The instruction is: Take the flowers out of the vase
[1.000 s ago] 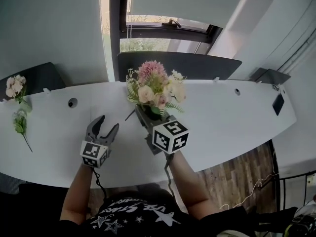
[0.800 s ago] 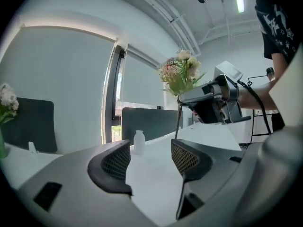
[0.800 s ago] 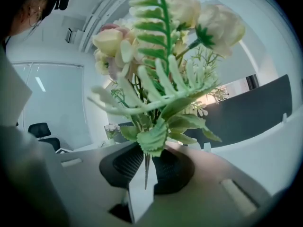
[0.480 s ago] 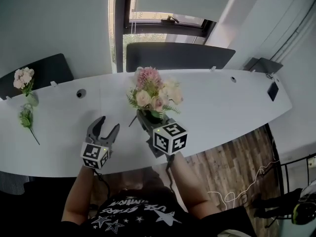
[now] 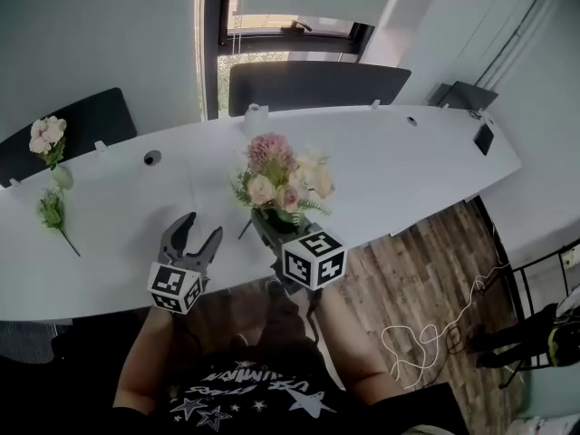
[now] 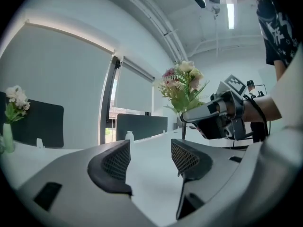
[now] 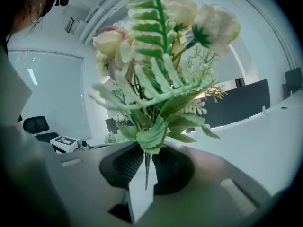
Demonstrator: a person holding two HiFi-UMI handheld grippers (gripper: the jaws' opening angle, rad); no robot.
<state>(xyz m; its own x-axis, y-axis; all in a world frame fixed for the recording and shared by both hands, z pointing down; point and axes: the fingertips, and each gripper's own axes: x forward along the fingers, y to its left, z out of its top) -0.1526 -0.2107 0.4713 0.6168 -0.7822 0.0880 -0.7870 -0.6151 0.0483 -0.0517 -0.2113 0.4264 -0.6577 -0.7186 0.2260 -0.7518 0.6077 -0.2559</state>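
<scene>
Bouquet (image 7: 156,79) stems pinched between right tongs (image 7: 147,167); blooms above.

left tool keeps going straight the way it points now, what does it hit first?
Likely nothing near: the left tool is open and empty, aimed level across the table. Beyond it stands the dark panel; depth unclear.

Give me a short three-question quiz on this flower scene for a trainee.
1. True or false: the left hand-held gripper grips the bouquet.
2. The right hand-held gripper is: A) wide open, B) shut on the bouquet, C) out of view.
3. Fill in: a loose flower lies on the table near the head view's ___ edge.

Key: 1 false, its jaws stand apart and empty; 2 B; 3 left.
</scene>
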